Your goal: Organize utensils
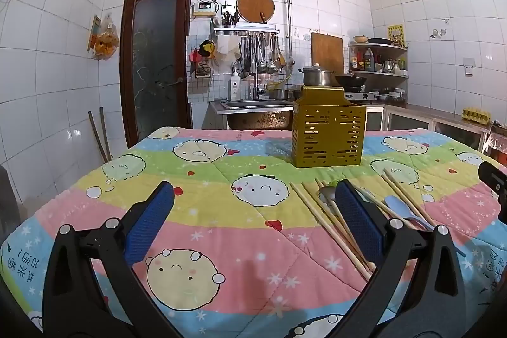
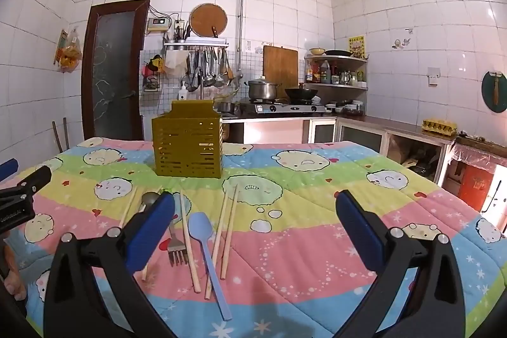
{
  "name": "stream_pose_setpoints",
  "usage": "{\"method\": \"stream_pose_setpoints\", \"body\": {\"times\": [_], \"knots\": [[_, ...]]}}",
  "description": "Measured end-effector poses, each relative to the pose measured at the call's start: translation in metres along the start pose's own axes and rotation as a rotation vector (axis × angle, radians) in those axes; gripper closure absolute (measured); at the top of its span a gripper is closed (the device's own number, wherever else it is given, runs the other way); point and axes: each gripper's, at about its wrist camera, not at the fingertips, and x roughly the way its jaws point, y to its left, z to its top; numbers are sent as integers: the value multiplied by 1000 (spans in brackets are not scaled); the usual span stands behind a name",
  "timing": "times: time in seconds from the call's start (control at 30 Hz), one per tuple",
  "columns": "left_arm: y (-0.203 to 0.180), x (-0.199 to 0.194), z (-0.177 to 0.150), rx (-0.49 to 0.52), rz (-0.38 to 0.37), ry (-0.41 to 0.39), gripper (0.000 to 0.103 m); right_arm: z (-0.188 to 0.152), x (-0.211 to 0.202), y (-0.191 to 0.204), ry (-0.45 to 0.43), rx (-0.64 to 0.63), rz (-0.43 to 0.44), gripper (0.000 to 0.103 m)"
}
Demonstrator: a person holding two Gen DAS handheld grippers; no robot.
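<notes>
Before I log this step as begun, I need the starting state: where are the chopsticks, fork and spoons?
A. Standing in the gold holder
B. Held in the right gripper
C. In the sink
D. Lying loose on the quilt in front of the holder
D: the chopsticks, fork and blue spoon lie flat on the quilt, short of the gold holder; both grippers are open and hold nothing.

Wooden chopsticks [image 2: 188, 239], matt plastic spoon [image 2: 206, 243], quilted cloth [image 2: 301, 243]
</notes>
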Motion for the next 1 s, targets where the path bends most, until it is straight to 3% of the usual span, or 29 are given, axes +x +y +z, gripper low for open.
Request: {"method": "stream_pose_setpoints", "body": {"times": [1.0], "knots": [[-1,1,-4,-10,-4,-3,5,-1,0,-4,0,20,1,4]]}}
